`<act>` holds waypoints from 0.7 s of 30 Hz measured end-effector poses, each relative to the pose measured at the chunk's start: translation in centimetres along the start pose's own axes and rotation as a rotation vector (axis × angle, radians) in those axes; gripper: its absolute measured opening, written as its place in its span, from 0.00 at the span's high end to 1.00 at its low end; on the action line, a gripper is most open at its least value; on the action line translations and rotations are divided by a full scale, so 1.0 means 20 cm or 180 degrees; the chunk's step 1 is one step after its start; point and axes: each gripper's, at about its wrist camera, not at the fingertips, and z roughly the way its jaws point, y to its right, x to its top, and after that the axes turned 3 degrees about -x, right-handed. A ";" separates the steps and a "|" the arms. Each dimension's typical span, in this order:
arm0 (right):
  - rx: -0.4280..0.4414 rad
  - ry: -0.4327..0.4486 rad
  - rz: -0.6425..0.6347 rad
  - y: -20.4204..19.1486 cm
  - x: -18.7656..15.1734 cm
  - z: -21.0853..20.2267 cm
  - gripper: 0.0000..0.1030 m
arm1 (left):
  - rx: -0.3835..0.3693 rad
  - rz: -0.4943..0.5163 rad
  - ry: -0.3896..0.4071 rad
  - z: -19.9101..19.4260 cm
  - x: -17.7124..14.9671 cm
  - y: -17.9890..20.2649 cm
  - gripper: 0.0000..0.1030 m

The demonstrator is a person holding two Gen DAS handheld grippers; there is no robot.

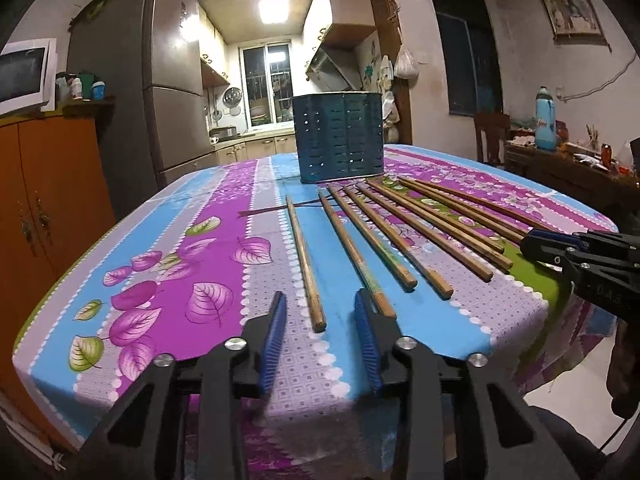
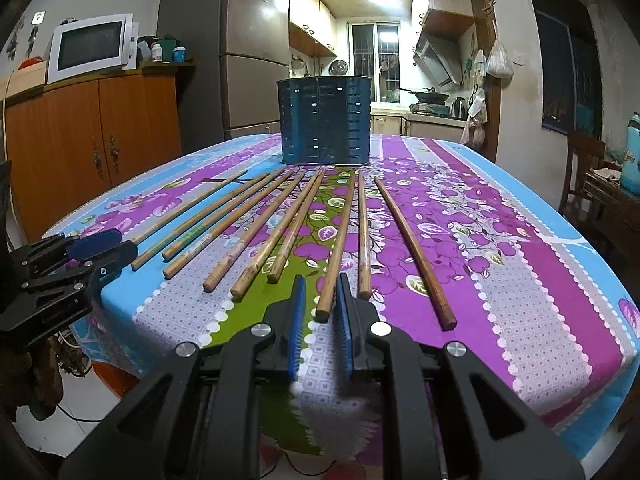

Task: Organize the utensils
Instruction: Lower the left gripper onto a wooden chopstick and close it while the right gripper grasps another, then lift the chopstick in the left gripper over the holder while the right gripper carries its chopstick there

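Several wooden chopsticks (image 1: 400,236) (image 2: 256,236) lie fanned out on the flowered tablecloth, pointing toward a blue perforated utensil holder (image 1: 338,136) (image 2: 326,120) that stands upright behind them. My left gripper (image 1: 320,312) is open at the near table edge. The near end of the leftmost chopstick (image 1: 306,268) lies between its blue pads (image 1: 276,324), touching neither. My right gripper (image 2: 321,294) stands narrowly open around the near end of another chopstick (image 2: 338,248), with small gaps on both sides. Each gripper also shows in the other's view: the right gripper (image 1: 532,242), the left gripper (image 2: 108,246).
The table (image 1: 168,320) (image 2: 520,280) drops off just under both grippers. An orange cabinet (image 2: 96,140) with a microwave (image 2: 90,46) and a fridge (image 2: 252,48) stand to the left. A wooden chair (image 1: 492,136) and a cluttered side table with a blue bottle (image 1: 545,118) stand to the right.
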 end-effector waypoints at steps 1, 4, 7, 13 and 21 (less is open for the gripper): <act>-0.0007 0.0005 -0.0002 0.00 0.00 0.00 0.87 | 0.0000 0.0005 0.0010 0.00 0.00 0.00 0.74; -0.0025 0.0015 0.0032 0.00 0.01 0.01 0.87 | 0.0025 0.0006 0.0062 0.01 -0.01 0.01 0.74; -0.0053 0.0045 0.0005 0.00 0.00 0.01 0.87 | 0.0047 -0.0003 0.0119 0.00 -0.02 0.02 0.74; -0.0031 0.0081 0.0019 -0.01 -0.01 0.01 0.92 | 0.0036 -0.0059 0.0159 -0.01 -0.03 0.02 0.91; -0.0024 0.0183 0.0068 0.00 0.03 -0.06 0.95 | 0.0119 -0.0124 0.0285 -0.11 0.04 -0.01 0.93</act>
